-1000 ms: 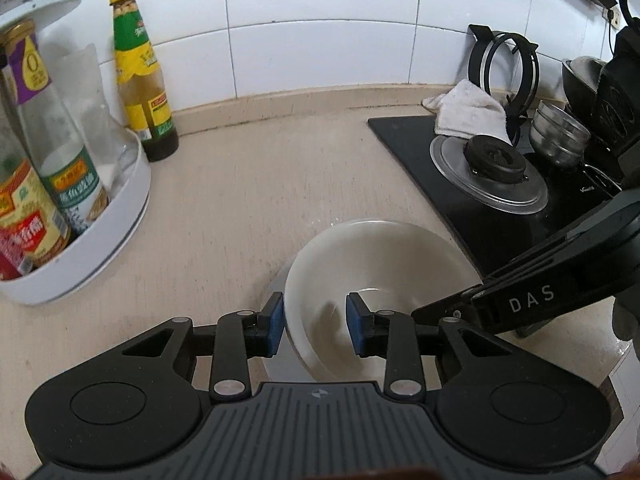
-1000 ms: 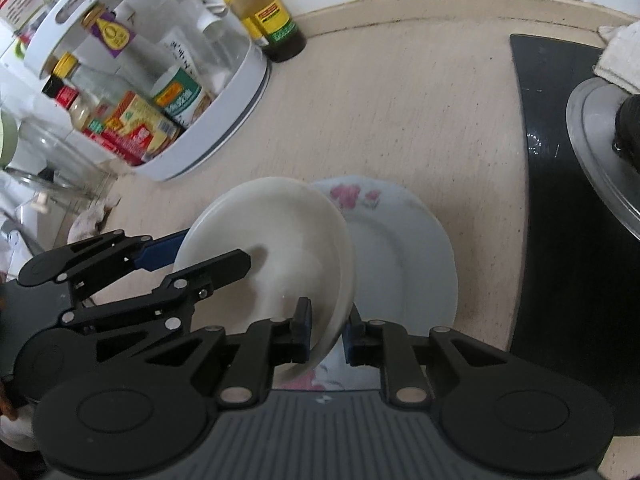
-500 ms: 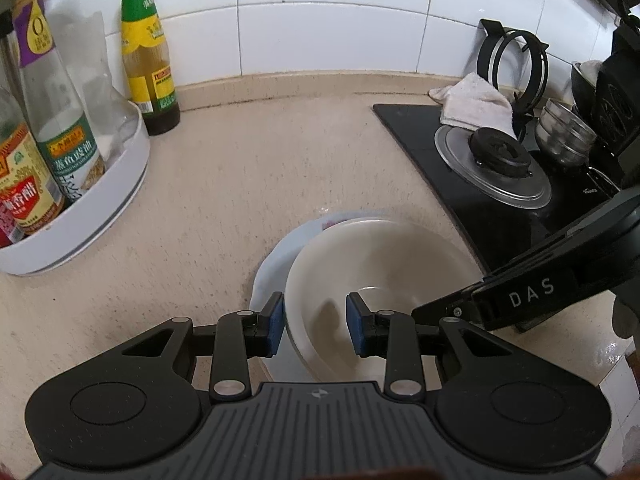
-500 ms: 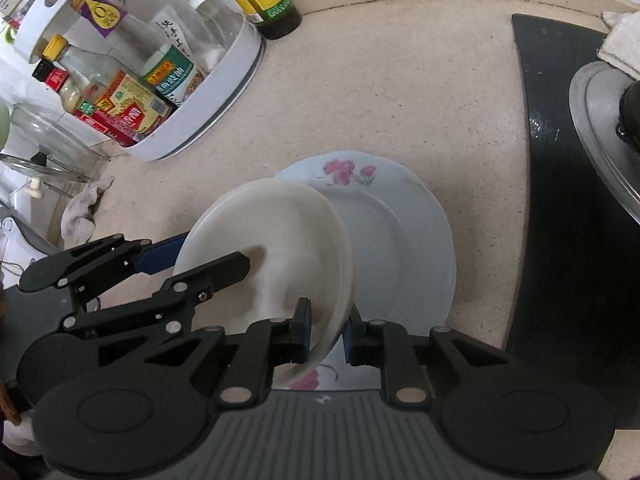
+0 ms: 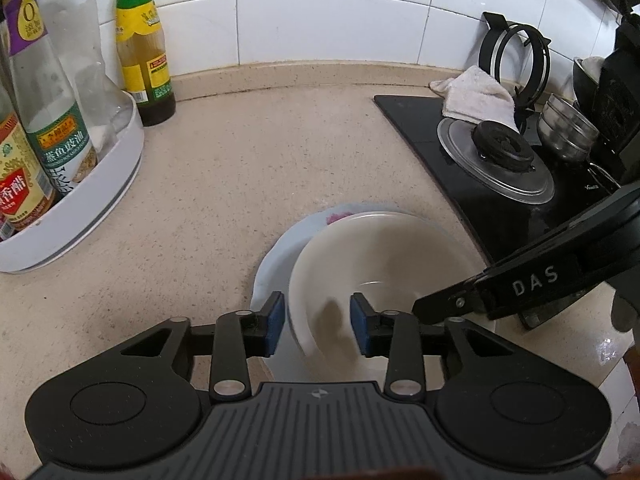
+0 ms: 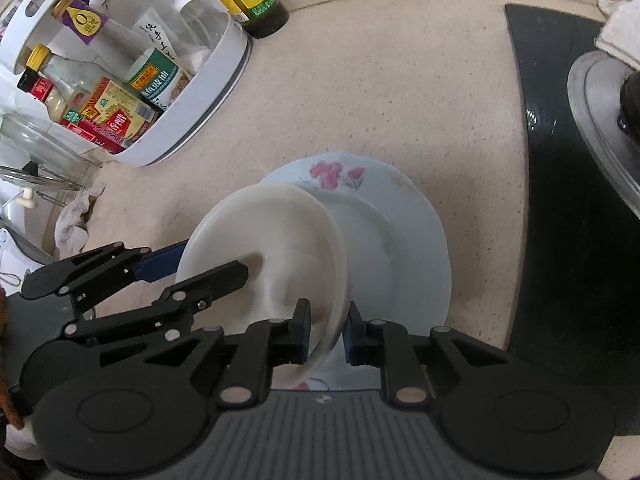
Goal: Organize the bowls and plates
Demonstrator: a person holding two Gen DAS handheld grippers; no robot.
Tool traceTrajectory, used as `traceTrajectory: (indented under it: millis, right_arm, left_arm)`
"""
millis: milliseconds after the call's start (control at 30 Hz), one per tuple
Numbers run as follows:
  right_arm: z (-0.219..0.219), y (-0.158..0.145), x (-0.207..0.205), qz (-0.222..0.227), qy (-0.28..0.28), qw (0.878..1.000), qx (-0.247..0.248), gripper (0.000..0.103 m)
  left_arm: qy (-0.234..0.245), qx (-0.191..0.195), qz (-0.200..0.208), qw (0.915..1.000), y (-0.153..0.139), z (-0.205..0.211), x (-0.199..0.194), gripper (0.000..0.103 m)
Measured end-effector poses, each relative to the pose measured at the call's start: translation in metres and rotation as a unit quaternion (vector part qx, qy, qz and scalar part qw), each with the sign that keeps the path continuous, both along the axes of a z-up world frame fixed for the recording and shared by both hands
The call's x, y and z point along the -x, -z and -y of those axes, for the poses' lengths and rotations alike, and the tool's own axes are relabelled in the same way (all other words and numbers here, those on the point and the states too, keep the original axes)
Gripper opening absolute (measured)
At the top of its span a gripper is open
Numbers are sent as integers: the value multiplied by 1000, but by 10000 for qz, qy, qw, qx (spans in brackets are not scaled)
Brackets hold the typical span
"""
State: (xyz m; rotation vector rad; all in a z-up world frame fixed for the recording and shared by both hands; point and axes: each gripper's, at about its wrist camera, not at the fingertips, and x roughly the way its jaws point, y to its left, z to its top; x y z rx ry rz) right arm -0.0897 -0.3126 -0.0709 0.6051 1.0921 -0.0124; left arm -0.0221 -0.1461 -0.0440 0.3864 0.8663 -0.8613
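1. The beige worktop (image 5: 240, 184) lies bare between the white condiment rack (image 6: 192, 120) on the left and the black hob (image 6: 568, 200) on the right; the flowered plate (image 6: 400, 248) lies flat in that gap, near the hob's edge but apart from it.
2. The white bowl (image 6: 272, 248) is held tilted over the plate's left half, its lower rim toward the plate; whether they touch cannot be told.
3. The right gripper (image 6: 326, 334) comes in from the near side, its fingers narrowed onto the bowl's near rim, one pad inside, one outside.
4. The left gripper (image 5: 318, 328) straddles the bowl's left rim, fingers at middle width; the outer pad is at the wall, the inner pad stands clear of it.
5. Compared with a second ago, more of the plate's floral edge shows beyond the bowl, and both cameras sit farther back from the rack.
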Motion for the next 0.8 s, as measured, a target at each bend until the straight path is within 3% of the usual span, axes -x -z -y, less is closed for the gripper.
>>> traceTrajectory:
  millis: [167,400,533,633,800]
  right_arm:
    - [0,-7,5,89,40,9995,306,23]
    - [-4,-24,17,401,75,9963,763,30]
    - [-8,-40,30,824,194,9917,964,32]
    - [-15,-52,37,1150,241,9871,1091,40]
    - [-34,-70,48,1726,289,9712,1619,42]
  left_arm:
    - [-87,52,206,9997,-6,-5,0,70]
    - [-387,197,406,9982,-17,-12,-4,83]
    - [-672,320,615,9953,-24,-17,-2,87]
    - [-876,426,651,9931,-29,-19,-2,91]
    - [-1100,686,778,9885,-38,-23,-1,97]
